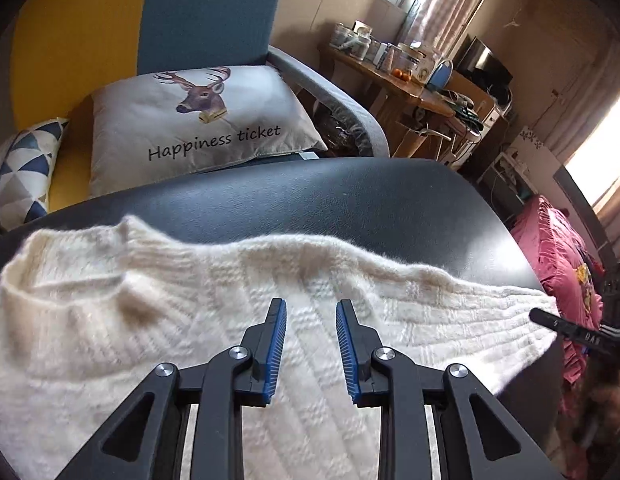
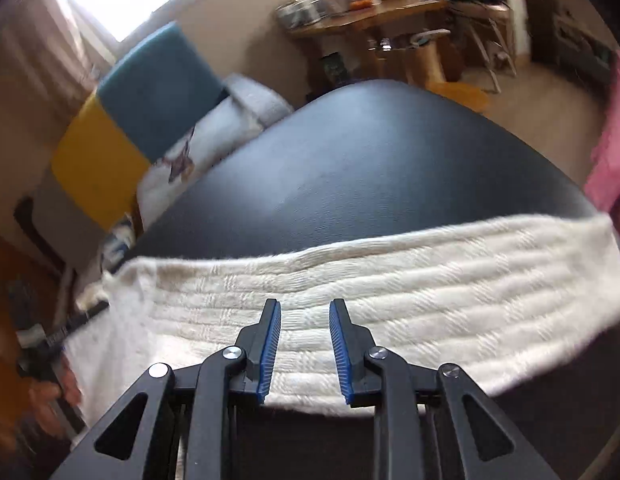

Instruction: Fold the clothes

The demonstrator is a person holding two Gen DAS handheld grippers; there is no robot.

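A fuzzy cream knit sweater (image 1: 237, 320) with ribbed bands and a woven-looking pattern is spread flat-ish across the black padded table (image 1: 350, 208), neckline bunched up toward the left, one long edge running along the table's middle, a bit rumpled and partly hanging off the near side.

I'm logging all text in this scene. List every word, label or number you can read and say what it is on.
"Happiness ticket": printed in black script on the grey deer pillow, under the deer head.
"DA" and perhaps a "5": white marks on the black finger of the right gripper at the frame's right edge; too partial to read further.
Jars and boxes on the wooden desk: labels too small to read.
White sweater: no text visible.
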